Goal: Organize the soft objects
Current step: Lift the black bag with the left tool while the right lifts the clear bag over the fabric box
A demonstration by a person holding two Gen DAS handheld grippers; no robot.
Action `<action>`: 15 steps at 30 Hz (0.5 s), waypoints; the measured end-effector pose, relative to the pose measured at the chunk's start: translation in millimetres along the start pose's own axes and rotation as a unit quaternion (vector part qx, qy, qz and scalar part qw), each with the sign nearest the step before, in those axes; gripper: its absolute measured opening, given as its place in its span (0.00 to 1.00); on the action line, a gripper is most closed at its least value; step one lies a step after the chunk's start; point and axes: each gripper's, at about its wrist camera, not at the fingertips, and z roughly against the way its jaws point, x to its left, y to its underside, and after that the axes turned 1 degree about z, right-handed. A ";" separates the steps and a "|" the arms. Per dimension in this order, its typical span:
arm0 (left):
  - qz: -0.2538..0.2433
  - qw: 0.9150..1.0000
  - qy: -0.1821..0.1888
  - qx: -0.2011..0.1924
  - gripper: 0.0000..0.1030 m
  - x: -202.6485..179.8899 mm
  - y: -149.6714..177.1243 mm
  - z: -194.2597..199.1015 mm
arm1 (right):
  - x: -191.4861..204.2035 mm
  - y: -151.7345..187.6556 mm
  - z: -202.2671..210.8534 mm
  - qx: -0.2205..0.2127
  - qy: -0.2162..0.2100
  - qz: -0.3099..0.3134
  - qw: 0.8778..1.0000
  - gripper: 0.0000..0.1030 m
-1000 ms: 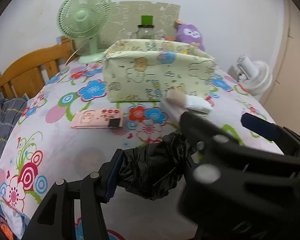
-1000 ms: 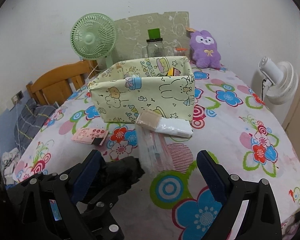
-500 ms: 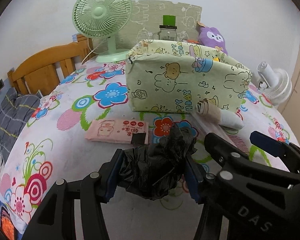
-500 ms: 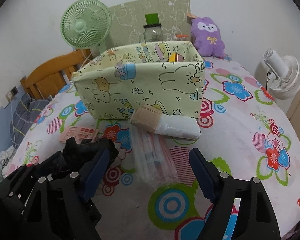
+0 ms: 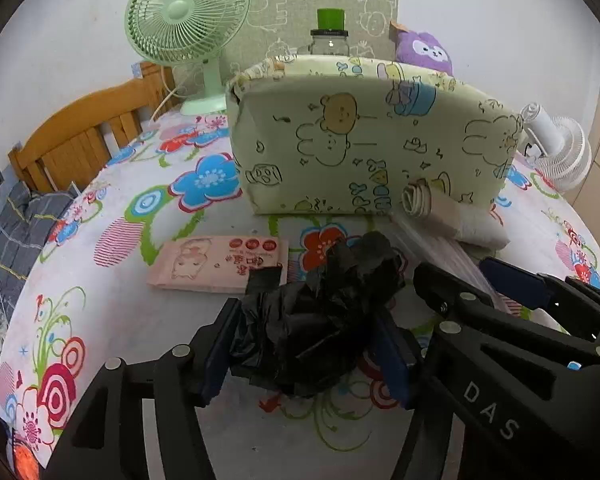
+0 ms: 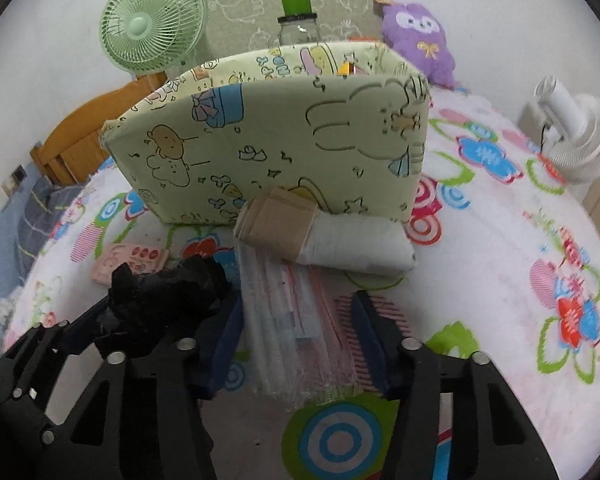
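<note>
My left gripper (image 5: 306, 344) has a crumpled black plastic bag (image 5: 324, 312) between its pads; the jaws are opening, and the bag still touches both pads. In the right wrist view that bag (image 6: 168, 300) shows at lower left. My right gripper (image 6: 300, 340) straddles a clear plastic pack (image 6: 296, 320) lying on the flowered cloth. Its jaws are closing, with the pads close beside the pack's sides. A white roll with a tan band (image 6: 328, 240) lies against the pale green fabric box (image 6: 284, 140). A pink tissue pack (image 5: 216, 264) lies flat to the left.
Behind the box stand a green fan (image 5: 184, 28), a jar with a green lid (image 5: 330, 36) and a purple plush (image 6: 420, 36). A white fan (image 6: 572, 132) sits off the right edge. A wooden headboard (image 5: 80, 140) is at the left.
Both grippers have moved forward toward the box. The right jaws have narrowed from wide open to just around the clear pack. The black bag stays in the left gripper.
</note>
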 end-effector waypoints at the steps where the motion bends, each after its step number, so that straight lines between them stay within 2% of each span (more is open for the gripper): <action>1: -0.001 1.000 0.000 0.000 0.65 -0.2 -0.1 -0.3 | 0.4 0.0 0.2 0.000 -0.002 0.000 1.000 0.47; 4: -0.003 1.000 0.002 0.000 0.65 -2.0 0.5 0.1 | 2.6 0.5 0.7 0.001 -0.013 0.001 1.000 0.35; 5: -0.003 1.000 0.003 0.000 0.65 -2.0 0.9 0.4 | 2.8 -0.1 0.7 0.000 -0.013 0.003 1.000 0.34; 15: 0.002 1.000 0.011 -0.009 0.64 -0.2 5.2 16.7 | 11.7 3.4 18.9 -0.011 -0.033 0.015 0.999 0.30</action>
